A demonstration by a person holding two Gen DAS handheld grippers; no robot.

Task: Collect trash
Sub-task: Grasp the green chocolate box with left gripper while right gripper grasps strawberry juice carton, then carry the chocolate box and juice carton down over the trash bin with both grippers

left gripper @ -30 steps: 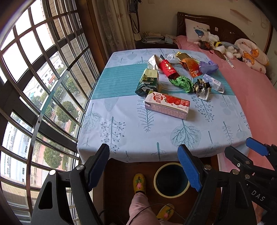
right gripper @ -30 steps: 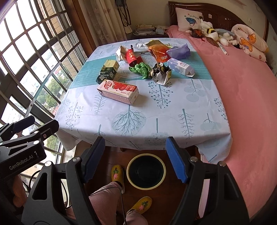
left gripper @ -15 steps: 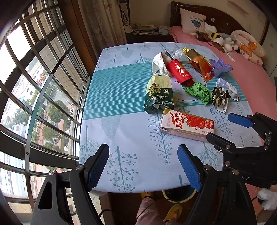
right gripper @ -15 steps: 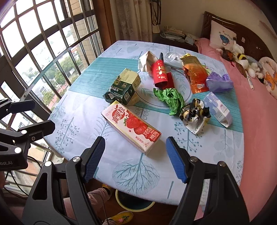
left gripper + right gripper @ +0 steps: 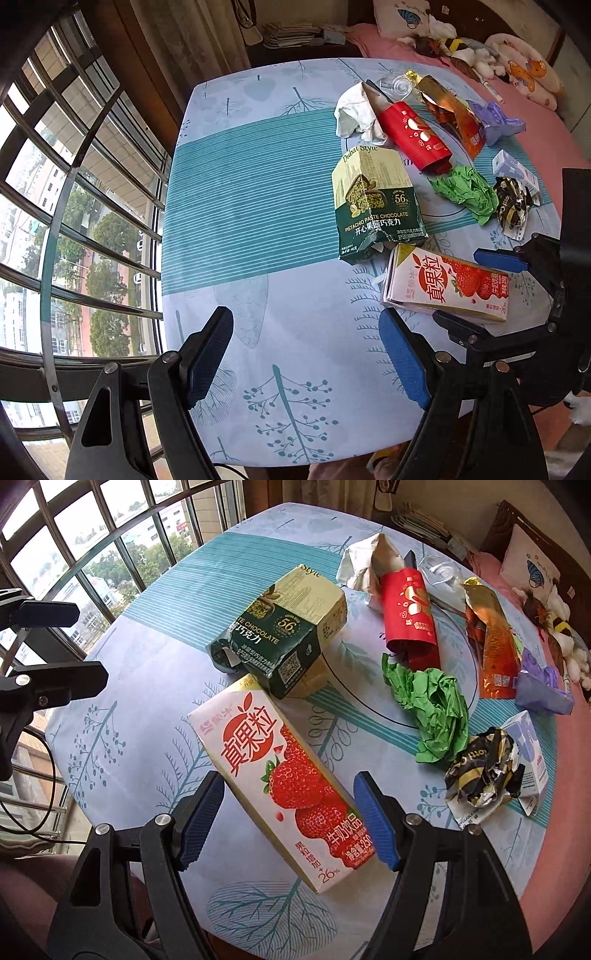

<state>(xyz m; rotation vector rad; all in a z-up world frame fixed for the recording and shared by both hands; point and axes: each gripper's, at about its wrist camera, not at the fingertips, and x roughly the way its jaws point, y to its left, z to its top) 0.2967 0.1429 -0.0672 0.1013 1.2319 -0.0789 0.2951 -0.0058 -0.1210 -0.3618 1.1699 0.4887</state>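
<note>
A strawberry milk carton [image 5: 288, 771] lies flat near the table's front edge. My right gripper [image 5: 288, 823] is open and straddles its near end, pads clear of its sides. Behind it lie a green chocolate box [image 5: 284, 627], a red packet [image 5: 410, 613], crumpled green paper [image 5: 436, 709], a black-and-gold wrapper [image 5: 480, 775] and an orange packet [image 5: 495, 638]. My left gripper [image 5: 306, 362] hangs open over bare tablecloth [image 5: 258, 295], left of the carton [image 5: 443, 284], with nothing between its fingers. The right gripper [image 5: 480, 291] shows at that view's right edge.
A purple bag [image 5: 543, 686], a small white carton [image 5: 532, 760] and a white tissue [image 5: 362, 565] also lie on the table. A barred window [image 5: 74, 221] runs along the left. A pink bed [image 5: 554, 140] with soft toys [image 5: 461, 48] borders the right side.
Both grippers came forward and down over the table. The bin and slippers on the floor dropped out of view. The right gripper now straddles the milk carton.
</note>
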